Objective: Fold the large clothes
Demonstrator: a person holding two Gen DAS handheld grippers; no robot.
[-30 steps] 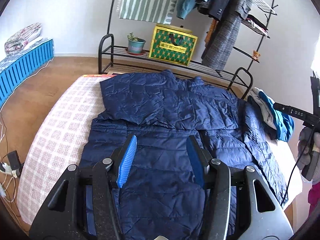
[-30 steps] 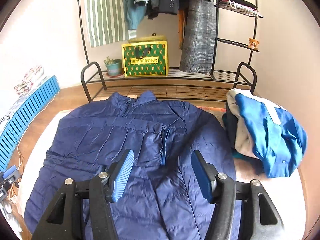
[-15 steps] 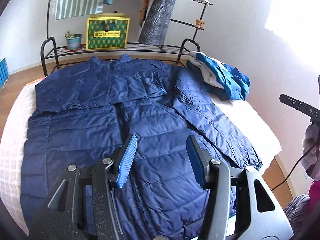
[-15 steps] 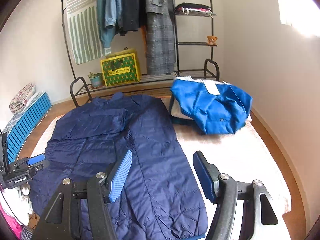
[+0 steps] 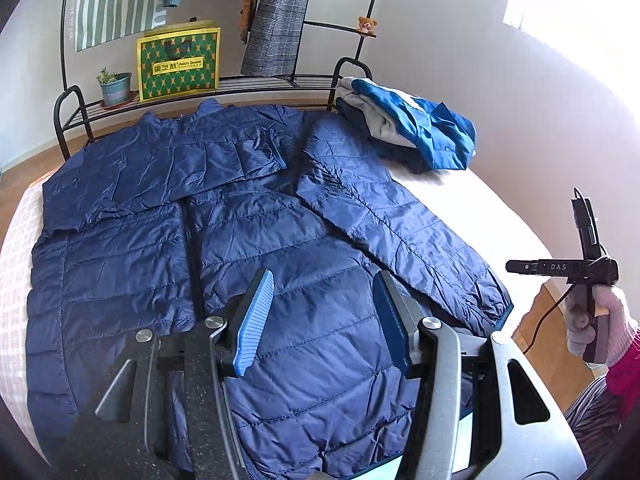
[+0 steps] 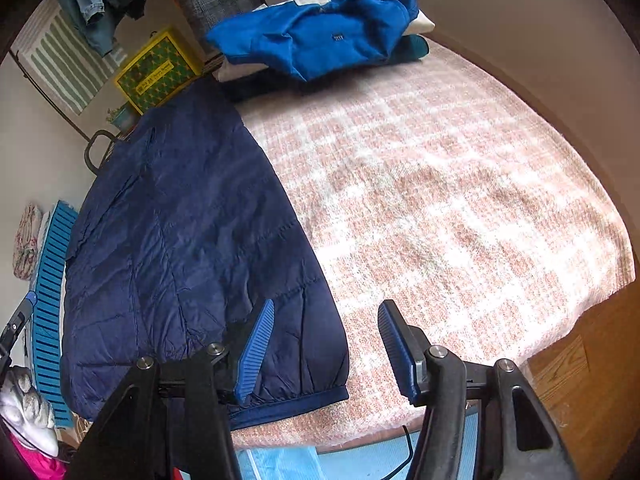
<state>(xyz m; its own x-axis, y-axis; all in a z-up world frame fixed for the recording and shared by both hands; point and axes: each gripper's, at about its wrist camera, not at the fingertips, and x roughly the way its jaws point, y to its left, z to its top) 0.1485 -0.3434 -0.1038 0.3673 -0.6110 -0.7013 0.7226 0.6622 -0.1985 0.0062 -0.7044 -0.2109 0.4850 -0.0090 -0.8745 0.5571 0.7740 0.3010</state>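
Observation:
A navy quilted jacket [image 5: 280,248] lies spread flat on the bed. One sleeve is folded across its chest, and the other sleeve [image 5: 392,224] runs diagonally out to the right. My left gripper [image 5: 324,278] hovers open over the jacket's lower front with nothing between its fingers. In the right wrist view, my right gripper [image 6: 326,308] hangs low over the sleeve's cuff end [image 6: 288,396] near the bed's front edge. Its jaws are closing. One finger is over the sleeve, the other over the bedspread [image 6: 440,200], and nothing is gripped.
A pile of folded clothes with a bright blue jacket [image 5: 416,124] on top sits at the bed's far right corner. Behind the bed stands a black clothes rack [image 5: 72,104] holding a green box [image 5: 178,64] and a potted plant [image 5: 116,88]. A gloved hand [image 5: 588,320] is at the right edge.
The left view has swung right along the jacket. The right gripper has dropped, rolled and moved right, from over the jacket's body to the sleeve's cuff end, with its jaws slightly narrower.

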